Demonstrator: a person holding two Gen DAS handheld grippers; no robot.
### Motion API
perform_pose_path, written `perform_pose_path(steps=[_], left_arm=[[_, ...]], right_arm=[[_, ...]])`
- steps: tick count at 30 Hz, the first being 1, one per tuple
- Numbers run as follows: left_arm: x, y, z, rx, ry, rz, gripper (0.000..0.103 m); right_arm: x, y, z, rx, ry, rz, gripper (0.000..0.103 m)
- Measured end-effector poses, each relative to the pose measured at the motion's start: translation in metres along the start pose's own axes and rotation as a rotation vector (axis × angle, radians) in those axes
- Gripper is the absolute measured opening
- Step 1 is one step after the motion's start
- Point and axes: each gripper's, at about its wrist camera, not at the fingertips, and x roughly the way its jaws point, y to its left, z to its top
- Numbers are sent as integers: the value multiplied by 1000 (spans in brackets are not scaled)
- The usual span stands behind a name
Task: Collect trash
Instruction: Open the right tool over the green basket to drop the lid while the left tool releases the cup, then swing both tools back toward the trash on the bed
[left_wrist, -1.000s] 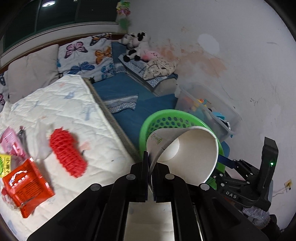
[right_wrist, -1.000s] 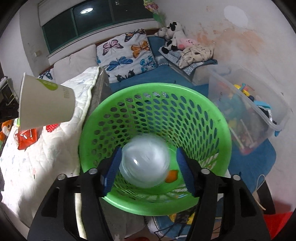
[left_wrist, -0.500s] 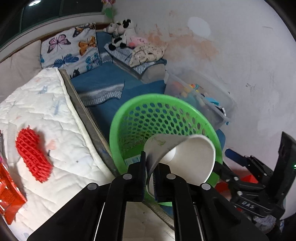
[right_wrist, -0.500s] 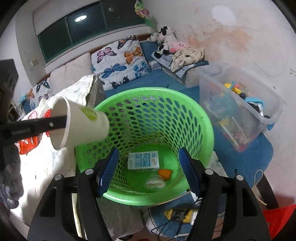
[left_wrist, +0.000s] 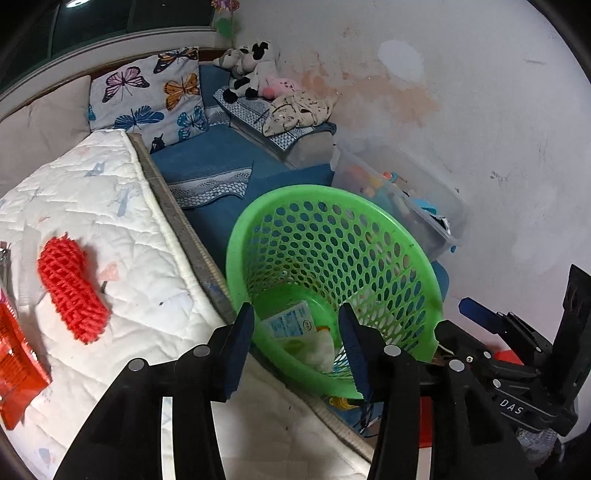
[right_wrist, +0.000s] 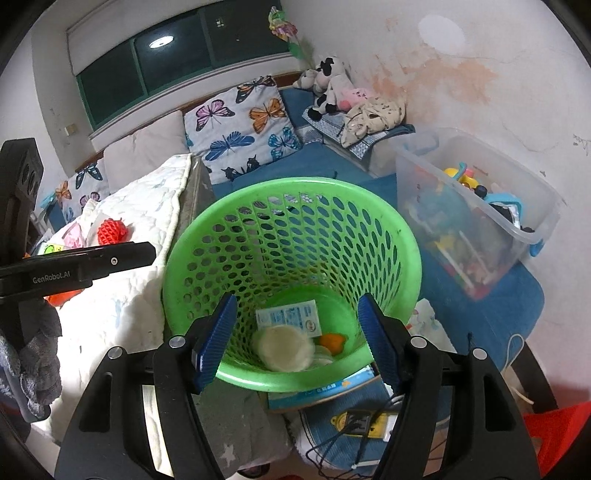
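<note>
The white paper cup that the left claw (left_wrist: 295, 345) pinched by its rim half a second ago is gone from its grip and now lies mouth-up on the floor of the green basket (right_wrist: 391, 221); the paper cup (right_wrist: 283, 349) shows low in the centre of the right wrist view. The left claw's jaws have just been opening and now stand apart with nothing between them, framing the basket's near rim at the bottom centre of the left wrist view. The right claw (right_wrist: 297, 341) is also spread wide and empty, its blue pads either side of the basket's mouth.

In the basket, touching the cup, lie a blue-and-white carton (right_wrist: 289, 318) and an orange scrap (right_wrist: 332, 340). The basket stands just beside the edge of the quilted bed (left_wrist: 122, 236).

On the bed, at the left of the left wrist view, trash is still uncollected: a red foam net (left_wrist: 72, 290) and, at the frame's left edge, an orange wrapper (left_wrist: 16, 363). A clear storage bin (right_wrist: 476, 218) of toys sits right of the basket by the wall. Butterfly pillows (right_wrist: 242, 127) and plush toys (right_wrist: 332, 86) fill the upper centre.
</note>
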Motion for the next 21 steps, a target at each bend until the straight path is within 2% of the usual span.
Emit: perform_pose_path(steps=[4, 13, 21], left_arm=[[-18, 11, -6, -18, -28, 37, 47], [-77, 57, -33, -86, -108, 182, 47], [-132, 122, -71, -223, -160, 299, 47]], right_arm=[[-5, 8, -1, -12, -7, 10, 69], [-9, 48, -5, -59, -7, 73, 72], [-9, 105, -9, -144, -3, 159, 78]])
